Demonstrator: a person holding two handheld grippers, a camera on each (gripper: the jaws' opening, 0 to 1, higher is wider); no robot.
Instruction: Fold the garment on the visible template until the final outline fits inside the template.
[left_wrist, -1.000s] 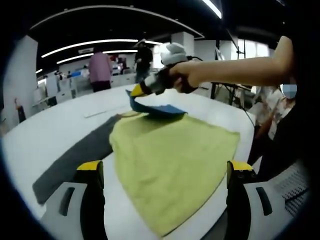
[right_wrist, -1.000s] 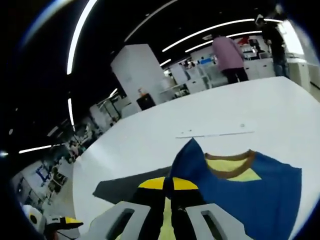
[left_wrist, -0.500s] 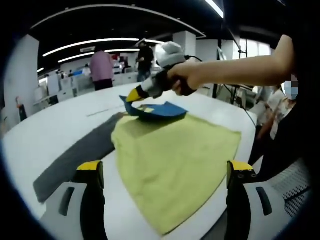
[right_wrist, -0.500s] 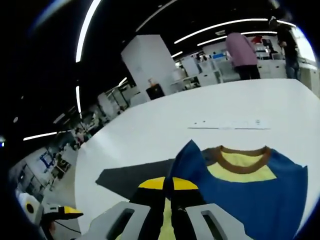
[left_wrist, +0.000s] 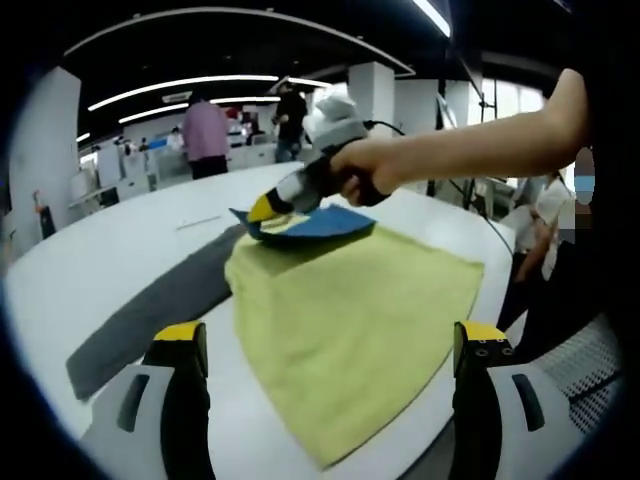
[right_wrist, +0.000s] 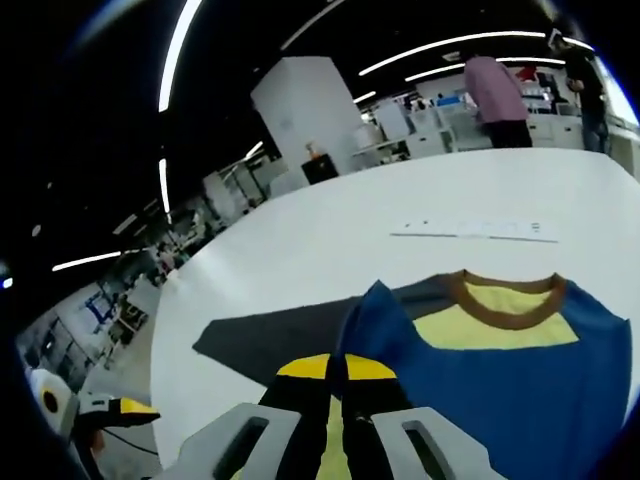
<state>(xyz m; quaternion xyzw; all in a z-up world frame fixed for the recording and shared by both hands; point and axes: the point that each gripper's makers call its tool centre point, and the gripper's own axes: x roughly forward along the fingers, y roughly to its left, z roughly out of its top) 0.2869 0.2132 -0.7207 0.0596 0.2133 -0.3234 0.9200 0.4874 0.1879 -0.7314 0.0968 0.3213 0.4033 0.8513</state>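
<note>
Garment (left_wrist: 350, 310), yellow-green with a blue top, lies on the white tabletop (left_wrist: 90, 270) partly over the dark grey template (left_wrist: 150, 310); our right claw (right_wrist: 335, 385), clamped on its blue shoulder edge, should draw it low and evenly across while our left claw (left_wrist: 325, 350) waits wide open.

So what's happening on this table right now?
A person is folding a yellow-green garment with blue shoulders and a brown collar over a dark grey template on a white table. The right gripper is shut on the garment's blue shoulder edge, lifting it off the surface. The left gripper is open, its jaws apart above the near part of the spread cloth, holding nothing. Most of the garment lies beside the template rather than inside it.
</note>
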